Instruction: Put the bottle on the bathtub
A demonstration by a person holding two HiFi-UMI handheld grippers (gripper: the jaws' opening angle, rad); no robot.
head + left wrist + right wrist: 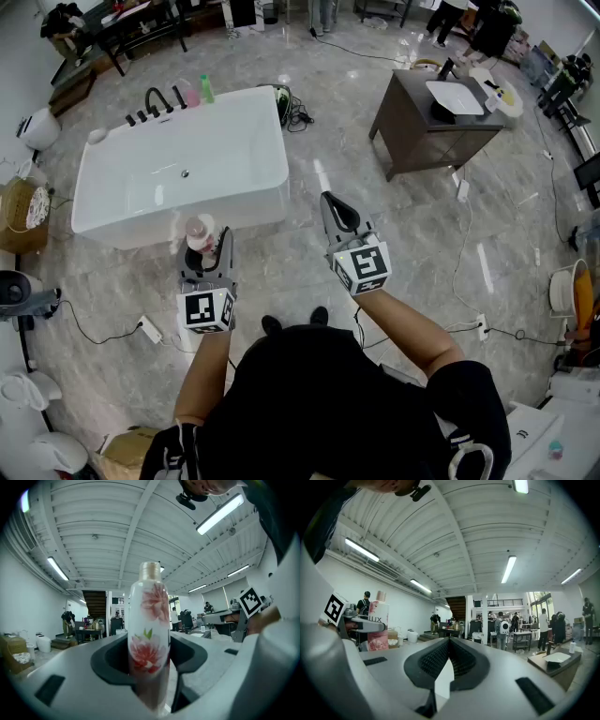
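Observation:
My left gripper (208, 249) is shut on a white bottle with pink flowers (198, 233), held upright just in front of the white bathtub (184, 169). Between the jaws in the left gripper view the bottle (148, 634) stands tall, its cap at the top. The same bottle (378, 625) shows at the left of the right gripper view. My right gripper (339, 214) is shut with nothing in it, hanging in the air to the right of the tub's front corner; its tips (449, 645) meet.
A black faucet (157, 99) and two small bottles (198, 91) stand on the tub's far rim. A dark wooden vanity with a basin (439, 117) stands at the right. Cables and a power strip (148, 329) lie on the marble floor. People are at the far end.

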